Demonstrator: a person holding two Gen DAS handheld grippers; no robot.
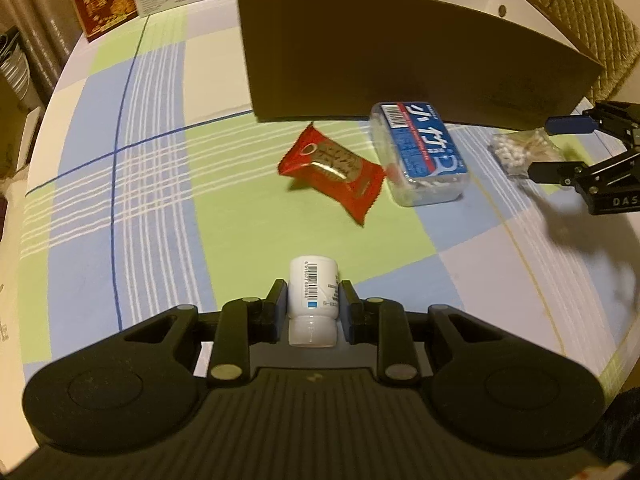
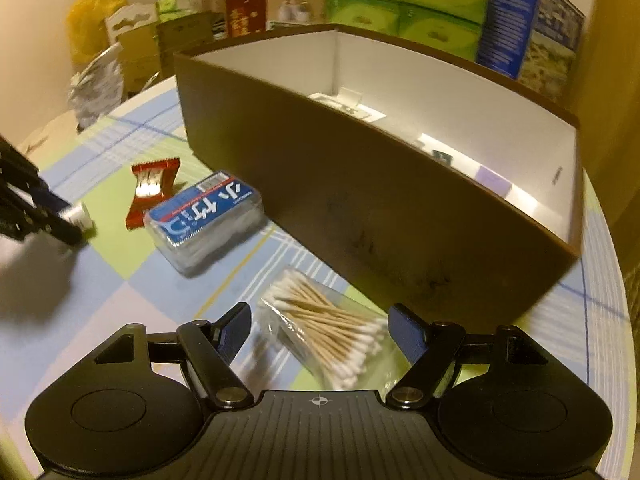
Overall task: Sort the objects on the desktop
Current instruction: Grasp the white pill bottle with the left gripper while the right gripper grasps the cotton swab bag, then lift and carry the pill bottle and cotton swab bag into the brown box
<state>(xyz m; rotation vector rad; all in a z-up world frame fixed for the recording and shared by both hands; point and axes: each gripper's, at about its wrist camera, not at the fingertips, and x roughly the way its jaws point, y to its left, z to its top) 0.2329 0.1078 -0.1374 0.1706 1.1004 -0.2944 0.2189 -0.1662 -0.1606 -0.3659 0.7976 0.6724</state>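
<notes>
Left wrist view: our left tool [image 1: 313, 305] clamps the small white plastic bottle [image 1: 313, 294]; our right tool [image 2: 320, 332] gapes around the clear bag of cotton swabs [image 2: 324, 330], ungripped; the red foil snack packet [image 1: 330, 174] and clear blue-labelled plastic case [image 1: 418, 152] wait mid-frame beside the brown cardboard box [image 1: 400, 64].

Warm, dim light on pale walls [image 2: 36, 20]; stacked green cartons [image 2: 404, 4] and a wicker chair [image 1: 588, 12] behind.

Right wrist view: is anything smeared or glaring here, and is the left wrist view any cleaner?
Right wrist view: the cotton swab bag and left tool at the left edge are motion-smeared; glare streaks the brown box's white interior. Left wrist view: the white bottle is sharp, the red snack packet slightly soft. Both are warm, dim and fisheye-bent.
</notes>
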